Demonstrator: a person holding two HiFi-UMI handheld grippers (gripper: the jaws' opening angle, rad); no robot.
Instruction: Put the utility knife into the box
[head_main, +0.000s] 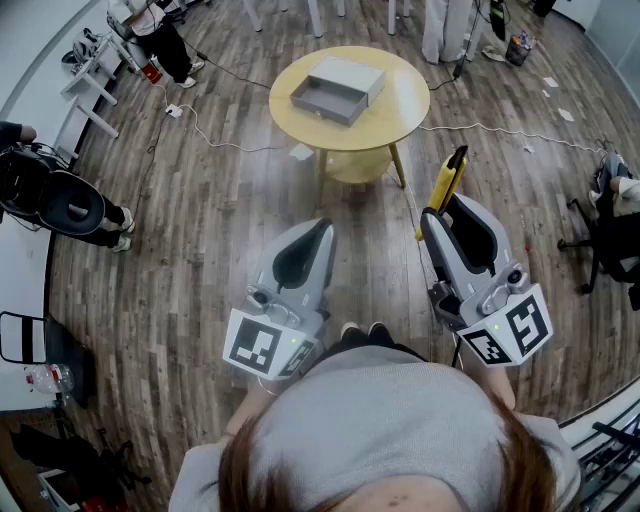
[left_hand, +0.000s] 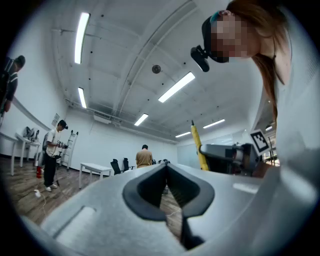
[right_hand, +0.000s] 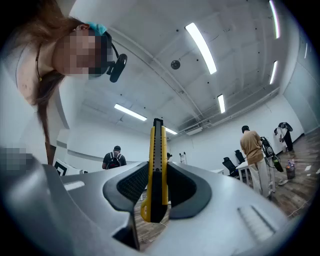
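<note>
Wood floor (head_main: 220, 200) is spread around a round table (head_main: 400, 110), on which the open grey box (head_main: 338, 88) is set. Well short of the table, the knife (right_hand: 157, 150) is pinched between the right gripper's (head_main: 445, 207) fingers, its yellow body standing out past their tips toward the table. The left gripper's (left_hand: 166, 167) fingers are pressed together on nothing, also short of the table.

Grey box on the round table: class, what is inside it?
The box shows only a bare grey floor in its open half. A flat panel covers the other half, so what lies beneath cannot be seen.
</note>
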